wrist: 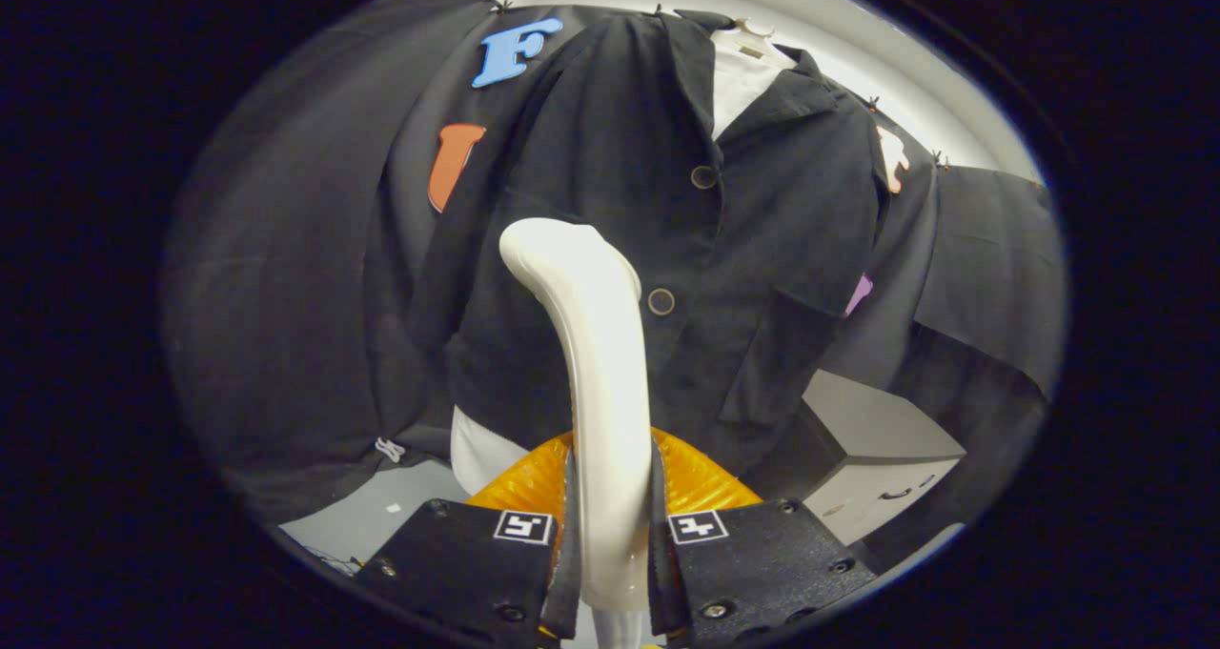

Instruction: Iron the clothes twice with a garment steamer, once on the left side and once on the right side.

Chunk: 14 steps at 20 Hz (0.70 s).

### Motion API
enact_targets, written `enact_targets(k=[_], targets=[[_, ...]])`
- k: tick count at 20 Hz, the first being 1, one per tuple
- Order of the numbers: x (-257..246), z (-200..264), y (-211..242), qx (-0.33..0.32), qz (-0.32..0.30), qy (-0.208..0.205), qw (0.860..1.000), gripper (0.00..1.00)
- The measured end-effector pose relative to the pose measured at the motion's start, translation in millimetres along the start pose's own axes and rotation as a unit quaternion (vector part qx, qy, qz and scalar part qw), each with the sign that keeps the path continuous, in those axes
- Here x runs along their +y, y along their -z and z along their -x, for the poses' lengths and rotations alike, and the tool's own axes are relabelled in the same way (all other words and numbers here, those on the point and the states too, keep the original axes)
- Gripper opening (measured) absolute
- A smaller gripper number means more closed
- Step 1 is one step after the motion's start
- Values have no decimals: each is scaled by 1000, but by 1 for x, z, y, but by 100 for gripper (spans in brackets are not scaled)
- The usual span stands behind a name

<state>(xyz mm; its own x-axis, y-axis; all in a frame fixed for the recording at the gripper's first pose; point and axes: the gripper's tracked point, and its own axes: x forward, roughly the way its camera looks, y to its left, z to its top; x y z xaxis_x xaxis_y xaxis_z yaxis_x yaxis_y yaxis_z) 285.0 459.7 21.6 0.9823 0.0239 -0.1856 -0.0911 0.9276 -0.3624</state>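
Note:
A black button-up shirt [610, 201] hangs on a white hanger [753, 44] against the booth wall, over a white form. My gripper [610, 525] is shut on the white handle of the garment steamer [596, 363], both fingers pressing its sides. The steamer rises between the fingers and curves up to a rounded head that sits against the shirt's left front panel, just left of the button row [660, 301]. The shirt's chest pocket [791, 363] lies to the right of the steamer.
A white cabinet with a handle [877, 468] stands low on the right, beside the shirt's hem. A grey floor patch [381, 516] shows at lower left. Black cloth covers the wall on both sides.

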Motion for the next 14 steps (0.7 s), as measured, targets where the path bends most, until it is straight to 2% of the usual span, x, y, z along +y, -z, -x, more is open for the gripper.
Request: enact_targets(k=[6,14], targets=[[21,-2,44,48,26,-13,998,31],[22,-7,72,81,59,-34,994,31]])
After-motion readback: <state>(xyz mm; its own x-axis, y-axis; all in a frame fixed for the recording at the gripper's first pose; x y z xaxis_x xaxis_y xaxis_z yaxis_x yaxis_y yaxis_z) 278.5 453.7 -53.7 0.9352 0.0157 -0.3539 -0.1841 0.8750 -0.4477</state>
